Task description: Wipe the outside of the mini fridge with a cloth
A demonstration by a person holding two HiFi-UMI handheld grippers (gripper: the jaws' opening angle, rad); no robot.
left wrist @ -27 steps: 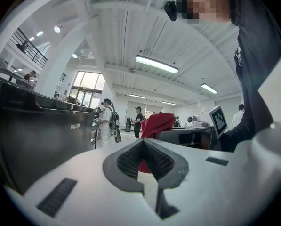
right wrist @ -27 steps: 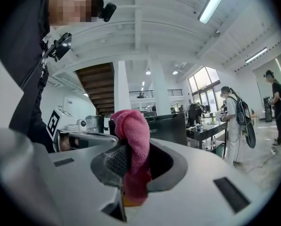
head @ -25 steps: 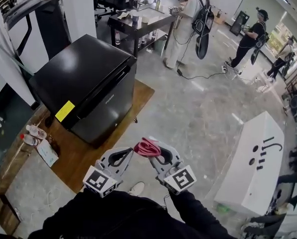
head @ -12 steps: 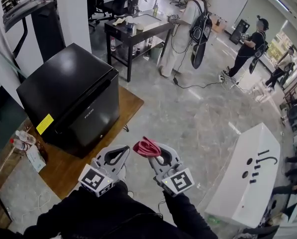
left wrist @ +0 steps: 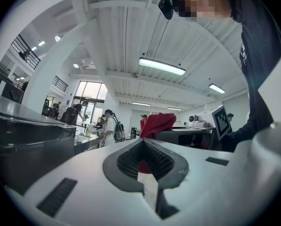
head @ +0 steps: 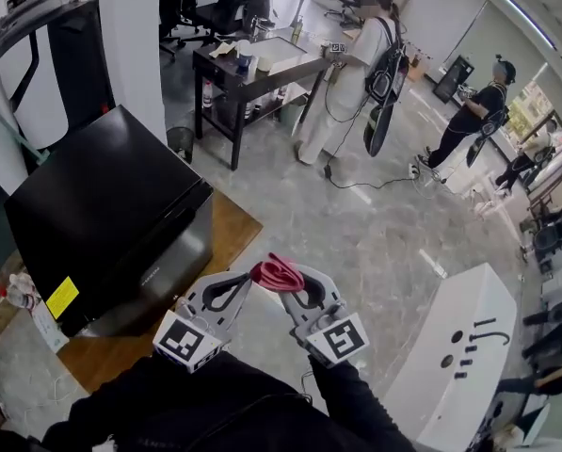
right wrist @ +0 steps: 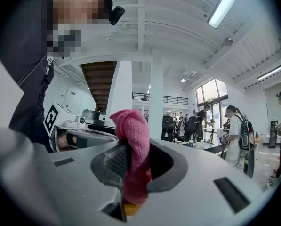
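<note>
The black mini fridge [head: 102,205] stands on a wooden platform [head: 235,226] at the left of the head view, with a yellow sticker [head: 62,297] near its lower corner. My right gripper [head: 295,285] is shut on a bunched red-pink cloth [head: 277,273], which sticks up from its jaws [right wrist: 133,126]. My left gripper [head: 226,290] is beside it, shut with nothing between its fingers. Both are held close to my body, right of the fridge and apart from it. From the left gripper view the cloth [left wrist: 156,124] shows just past the jaw tips.
A dark table [head: 262,50] with bottles stands behind the fridge, beside a white pillar [head: 130,36]. Several people stand further back, the nearest [head: 351,64] with a cable on the floor. A long white bench [head: 459,365] lies at the right. Bottles [head: 17,290] sit left of the fridge.
The fridge has slid left and lower in the head view as I moved around it. Both grippers keep the same pose, the cloth still held by the right one.
</note>
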